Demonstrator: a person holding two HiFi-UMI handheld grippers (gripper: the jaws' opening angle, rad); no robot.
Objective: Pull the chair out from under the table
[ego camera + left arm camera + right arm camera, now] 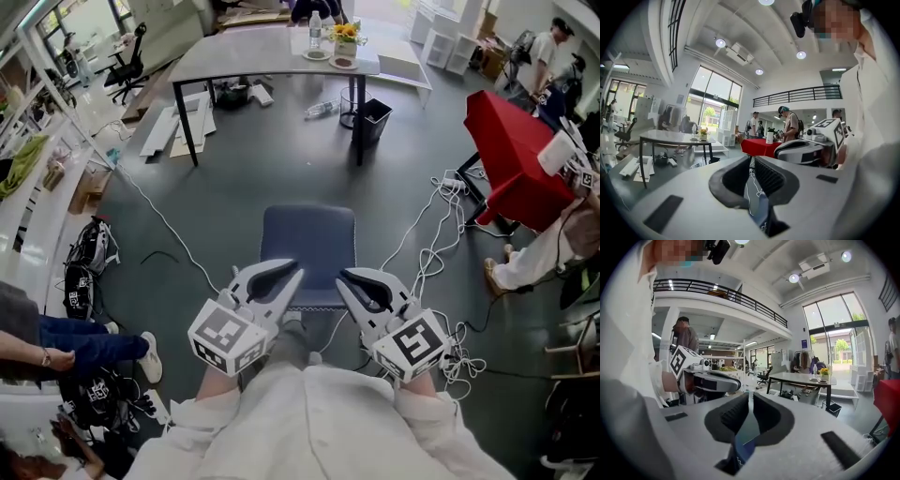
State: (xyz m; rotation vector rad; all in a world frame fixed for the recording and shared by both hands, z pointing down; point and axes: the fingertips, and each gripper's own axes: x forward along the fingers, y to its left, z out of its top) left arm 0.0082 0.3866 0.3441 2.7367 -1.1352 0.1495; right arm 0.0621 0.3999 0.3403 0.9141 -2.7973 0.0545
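Your left gripper (pixel 292 270) sits at lower centre of the head view, left of the right gripper (pixel 345 277). Both point toward the top of the frame. In the left gripper view the jaws are drawn together with only a thin slit between the ribbed pads, and nothing is held in it. In the right gripper view the jaws are likewise pressed together and empty.

The chair (pixel 309 239) stands at the centre of the head view, its blue seat just beyond both gripper tips. It stands on the grey floor (pixel 262 173), well apart from the table (pixel 244 52) at upper centre. A black bin (pixel 372 120) stands beside the table's right leg. White cables (pixel 441 234) trail across the floor to the right of the chair. A red-covered table (pixel 511 159) occupies the right edge.
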